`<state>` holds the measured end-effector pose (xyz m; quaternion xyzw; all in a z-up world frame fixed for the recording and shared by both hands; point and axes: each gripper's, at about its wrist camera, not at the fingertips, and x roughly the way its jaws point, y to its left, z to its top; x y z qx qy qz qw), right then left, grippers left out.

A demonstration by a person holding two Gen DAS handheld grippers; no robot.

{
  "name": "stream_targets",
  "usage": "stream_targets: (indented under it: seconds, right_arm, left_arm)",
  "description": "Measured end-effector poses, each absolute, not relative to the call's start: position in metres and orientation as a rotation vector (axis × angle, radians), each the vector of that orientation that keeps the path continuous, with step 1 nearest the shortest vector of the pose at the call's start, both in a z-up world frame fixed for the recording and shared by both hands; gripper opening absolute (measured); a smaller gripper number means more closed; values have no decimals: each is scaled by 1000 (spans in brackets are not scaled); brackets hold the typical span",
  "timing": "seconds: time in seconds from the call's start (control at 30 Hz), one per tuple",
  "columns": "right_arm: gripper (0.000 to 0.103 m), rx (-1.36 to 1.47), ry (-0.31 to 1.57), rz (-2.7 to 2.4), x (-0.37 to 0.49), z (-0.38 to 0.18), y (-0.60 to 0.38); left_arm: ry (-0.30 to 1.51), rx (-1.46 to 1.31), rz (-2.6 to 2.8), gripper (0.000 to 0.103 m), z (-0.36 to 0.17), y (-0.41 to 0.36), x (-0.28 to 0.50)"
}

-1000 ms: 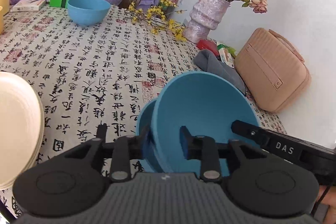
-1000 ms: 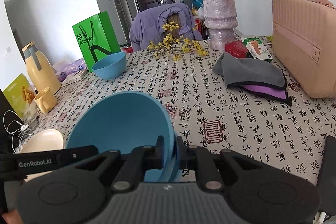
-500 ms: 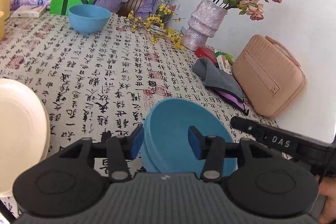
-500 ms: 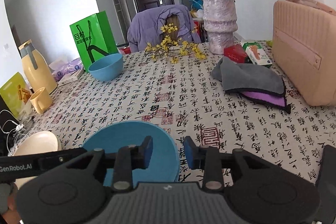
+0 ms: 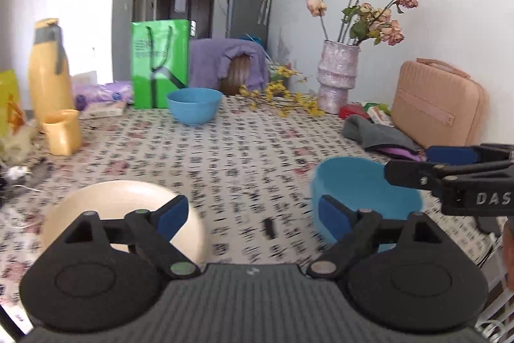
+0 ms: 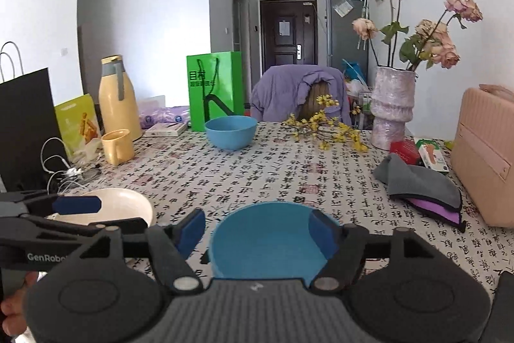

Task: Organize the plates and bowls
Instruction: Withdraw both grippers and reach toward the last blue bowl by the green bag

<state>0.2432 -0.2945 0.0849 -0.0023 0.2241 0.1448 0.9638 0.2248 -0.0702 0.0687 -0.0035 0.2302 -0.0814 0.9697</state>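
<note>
On the table (image 6: 257, 179), two blue bowls stand upright, mouths up: the near blue bowl (image 6: 266, 241), seemingly a nested pair, and the far blue bowl (image 6: 230, 131), empty. One cream plate (image 6: 106, 208) lies flat left. The left hand-held gripper (image 5: 253, 216) and right hand-held gripper (image 6: 257, 230) have just spread wide, gripping nothing
</note>
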Motion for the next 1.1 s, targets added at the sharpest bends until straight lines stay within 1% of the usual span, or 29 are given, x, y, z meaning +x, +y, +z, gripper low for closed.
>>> stream_targets:
  seconds: [0.03,0.07,0.23,0.4,0.6,0.77,0.83,0.93,1.1]
  right_arm:
    - [90,-8,436,295,236,82,-288]
    - [91,-19,416,295,229,79,-282]
    - [91,-35,353,324,193,63,-249]
    - [91,65,440,369,190,46,-224]
    - [91,21,440,376,191,47,-192]
    - [91,53,462,399,214,55,-181]
    - [91,84,487,394,234,61,-178]
    - [91,126,565,371,275,70,-175]
    - [91,281,714,415,356,88,-182]
  left_arm:
    - [454,0,-138,97,66,-61,216]
    - [445,6,-114,97,65,-53,208]
    - [391,-5,-20,102,66,-8,176]
    - [369,-30,7,103,67,21,168]
    - [369,-58,4,103,64,39,178]
    - [372,-65,-10,103,67,51,208]
    - [387,-73,-30,103,66,60,234]
    - [439,-84,-22,103,67,72,279]
    - [457,-132,-62,103,85,92,348]
